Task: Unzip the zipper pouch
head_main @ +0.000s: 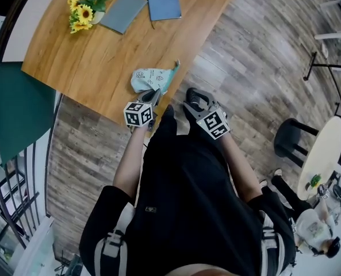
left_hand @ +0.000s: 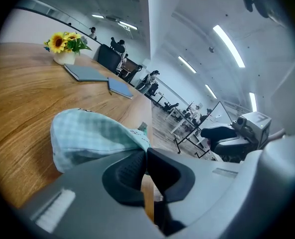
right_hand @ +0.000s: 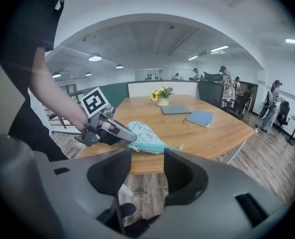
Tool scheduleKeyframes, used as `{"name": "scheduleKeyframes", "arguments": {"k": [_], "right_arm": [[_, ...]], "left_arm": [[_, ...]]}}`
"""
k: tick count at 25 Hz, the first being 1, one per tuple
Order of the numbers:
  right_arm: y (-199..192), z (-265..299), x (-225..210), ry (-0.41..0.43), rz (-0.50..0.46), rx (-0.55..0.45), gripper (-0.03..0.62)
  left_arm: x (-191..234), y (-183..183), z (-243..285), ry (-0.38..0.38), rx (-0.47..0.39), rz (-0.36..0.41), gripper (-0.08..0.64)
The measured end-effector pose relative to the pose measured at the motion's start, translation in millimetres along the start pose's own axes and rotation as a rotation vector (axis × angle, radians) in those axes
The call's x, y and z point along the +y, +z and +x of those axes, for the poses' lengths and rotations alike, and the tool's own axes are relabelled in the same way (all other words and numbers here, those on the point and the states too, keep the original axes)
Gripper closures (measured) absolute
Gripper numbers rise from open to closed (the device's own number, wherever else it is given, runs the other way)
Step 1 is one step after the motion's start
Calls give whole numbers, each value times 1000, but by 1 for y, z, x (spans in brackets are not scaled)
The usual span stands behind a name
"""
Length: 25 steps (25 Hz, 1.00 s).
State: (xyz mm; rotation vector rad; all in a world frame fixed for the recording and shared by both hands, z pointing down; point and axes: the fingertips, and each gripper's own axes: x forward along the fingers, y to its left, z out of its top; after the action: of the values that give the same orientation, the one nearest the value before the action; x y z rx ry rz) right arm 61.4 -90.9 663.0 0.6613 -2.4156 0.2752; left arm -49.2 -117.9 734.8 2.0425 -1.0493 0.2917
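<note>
At the near edge of the wooden table (head_main: 101, 56), the pouch (head_main: 152, 78) is lying. It is soft, pale-green checked cloth with small prints, puffed in the middle and tapering to a thin tab at the far end. The left gripper (head_main: 154, 95) is pinching its near end, the ribbed black pads (left_hand: 125, 176) pressing together on the cloth right by the small metal zip pull (right_hand: 133, 147). The right gripper (head_main: 193, 98) is hovering just off the table's edge, over the grey plank floor (head_main: 262, 56) — its jaws are standing apart with nothing between them. Farther back, two flat notebooks (head_main: 163, 2) are lying near a bunch of sunflowers (head_main: 83, 13).
</note>
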Motion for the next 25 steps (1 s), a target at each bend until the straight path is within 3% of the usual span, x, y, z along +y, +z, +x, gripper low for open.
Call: {"name": "scheduleKeyframes", "arguments": {"k": [9, 16, 25], "right_arm": [[14, -3, 6, -16, -31, -14, 388], [25, 1, 19, -2, -55, -31, 399], [40, -1, 20, -5, -75, -55, 403]], "left_arm": [[-6, 17, -18, -19, -57, 8, 556], [-8, 35, -36, -32, -151, -65, 557], [-15, 53, -53, -34, -203, -44, 557]]}}
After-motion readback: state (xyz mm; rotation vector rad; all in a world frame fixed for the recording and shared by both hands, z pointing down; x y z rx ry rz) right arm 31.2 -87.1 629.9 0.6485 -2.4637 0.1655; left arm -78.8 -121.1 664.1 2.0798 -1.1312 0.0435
